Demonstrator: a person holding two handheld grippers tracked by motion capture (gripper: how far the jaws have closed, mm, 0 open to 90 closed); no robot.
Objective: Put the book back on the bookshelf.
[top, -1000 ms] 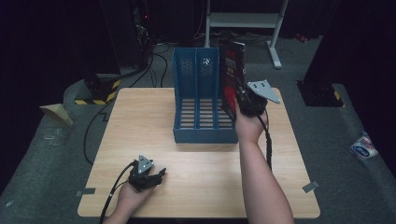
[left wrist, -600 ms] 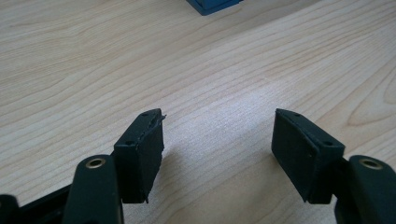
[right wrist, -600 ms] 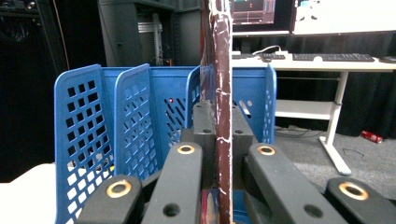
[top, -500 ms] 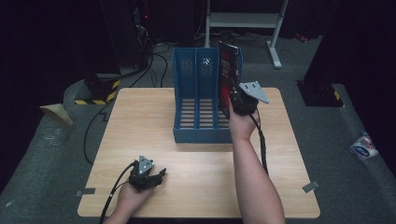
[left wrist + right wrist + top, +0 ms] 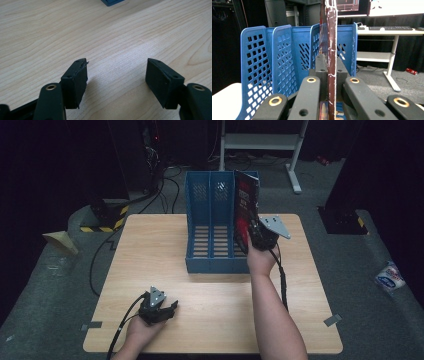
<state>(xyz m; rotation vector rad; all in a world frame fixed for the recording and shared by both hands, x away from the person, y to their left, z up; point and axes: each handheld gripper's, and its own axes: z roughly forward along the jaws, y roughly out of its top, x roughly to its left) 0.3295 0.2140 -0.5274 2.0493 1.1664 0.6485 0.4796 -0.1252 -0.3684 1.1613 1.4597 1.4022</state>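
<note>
A blue three-slot file rack (image 5: pixel 210 232) stands upright at the back middle of the wooden table (image 5: pixel 150 250). My right gripper (image 5: pixel 256 234) is shut on a dark red book (image 5: pixel 245 205), held upright on its edge and partly inside the rack's rightmost slot. In the right gripper view the book's worn spine (image 5: pixel 331 50) rises between the jaws, with the blue rack (image 5: pixel 274 65) walls behind. My left gripper (image 5: pixel 159 309) rests low at the table's front left. Its jaws stand apart over bare wood, so the left gripper (image 5: pixel 116 75) is open and holds nothing.
Cables (image 5: pixel 100 255) trail off the table's left side over the grey floor. A white desk frame (image 5: pixel 260 140) stands behind the table. A crumpled packet (image 5: pixel 390 276) lies on the floor at right. Tape marks (image 5: pixel 332 320) sit near the front corners.
My right gripper has carried the book leftward and down, from above the rack's right side into the rightmost slot. The left gripper has stayed put.
</note>
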